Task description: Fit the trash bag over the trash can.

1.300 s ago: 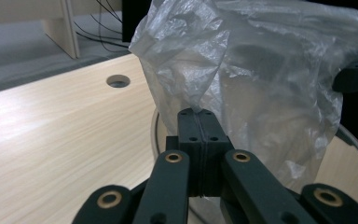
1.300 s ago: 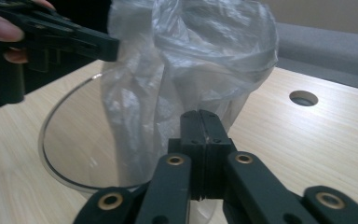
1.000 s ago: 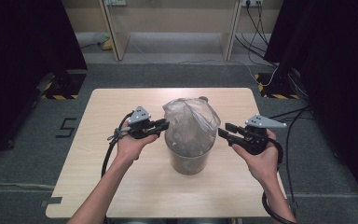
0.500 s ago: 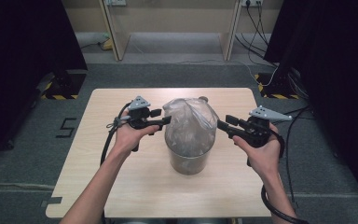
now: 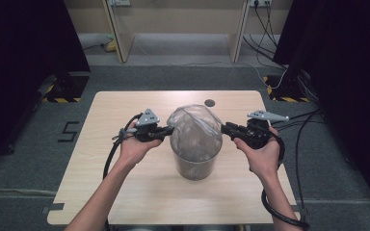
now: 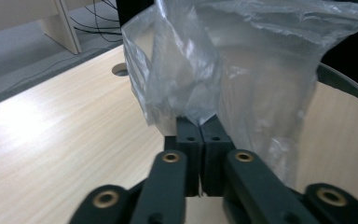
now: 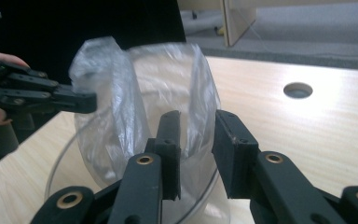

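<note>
Lining a bin with a plastic bag, seen from above and along each gripper. At left, the left gripper (image 5: pixel 166 131) has just closed; its jaws stand pressed together on a fold of the plastic bag (image 5: pixel 195 129), as the left gripper view shows, with the film (image 6: pixel 191 93) rising from between the pads. The bag stands puffed above the bin (image 5: pixel 192 166), a clear round container at the middle of the table (image 5: pixel 125 192), with its lower part hanging inside.

At right, the right gripper (image 5: pixel 227 129) has been closing too, but the right gripper view shows a gap between its jaws and the bag's edge (image 7: pixel 196 93) just beyond the tips, not yet pinched.

Judged from this, the step is to spread the bag's mouth over the bin's rim (image 6: pixel 345 81). It would go best if the right jaws took one layer of film opposite the left grip, and both hands then drew outward and down evenly, so the thin film neither tears nor slips and the light bin does not tip.

The table is pale wood with a round cable hole (image 5: pixel 210 102) near its far edge. Grey carpet lies around it, with a "5" marked at left (image 5: pixel 69 131), wooden furniture legs beyond, dark curtains at both sides and cables at right.
</note>
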The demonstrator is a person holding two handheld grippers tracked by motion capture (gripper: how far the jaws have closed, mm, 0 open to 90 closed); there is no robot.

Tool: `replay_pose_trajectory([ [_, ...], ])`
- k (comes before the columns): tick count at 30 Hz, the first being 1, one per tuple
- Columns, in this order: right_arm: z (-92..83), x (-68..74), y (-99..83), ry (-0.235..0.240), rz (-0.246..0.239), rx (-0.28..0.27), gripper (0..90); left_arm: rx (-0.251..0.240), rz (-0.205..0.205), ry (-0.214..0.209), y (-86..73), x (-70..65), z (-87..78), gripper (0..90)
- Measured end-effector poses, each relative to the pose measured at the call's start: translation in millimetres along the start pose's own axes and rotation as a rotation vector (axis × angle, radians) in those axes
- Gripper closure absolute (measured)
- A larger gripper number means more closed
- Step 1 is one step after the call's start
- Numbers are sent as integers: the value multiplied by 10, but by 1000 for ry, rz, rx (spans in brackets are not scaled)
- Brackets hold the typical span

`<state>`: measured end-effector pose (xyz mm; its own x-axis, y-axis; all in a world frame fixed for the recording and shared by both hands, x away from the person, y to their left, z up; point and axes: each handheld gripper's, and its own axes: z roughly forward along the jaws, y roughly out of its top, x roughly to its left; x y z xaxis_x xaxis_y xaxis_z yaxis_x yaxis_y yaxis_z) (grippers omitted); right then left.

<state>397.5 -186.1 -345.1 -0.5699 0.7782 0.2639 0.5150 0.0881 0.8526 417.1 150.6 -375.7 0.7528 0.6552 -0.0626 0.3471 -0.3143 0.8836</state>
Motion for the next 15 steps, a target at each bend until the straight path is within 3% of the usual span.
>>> replay_pose_trajectory([
  [3, -27, 8, 6, -13, 3, -7, 685, -37, -50, -7, 32, 3, -62, 557],
  [7, -73, 23, 72, -35, 4, -21, 644, -122, -87, 12, 195, 4, -188, 430],
  [9, -73, 35, 99, -45, 5, -21, 620, -149, -53, 37, 312, -18, -228, 413],
  [12, -59, 54, 117, -56, 4, -18, 596, -157, 41, 84, 463, -63, -224, 398],
  [15, -29, 63, 112, -69, 9, -9, 576, -117, 78, 87, 546, -48, -137, 399],
])
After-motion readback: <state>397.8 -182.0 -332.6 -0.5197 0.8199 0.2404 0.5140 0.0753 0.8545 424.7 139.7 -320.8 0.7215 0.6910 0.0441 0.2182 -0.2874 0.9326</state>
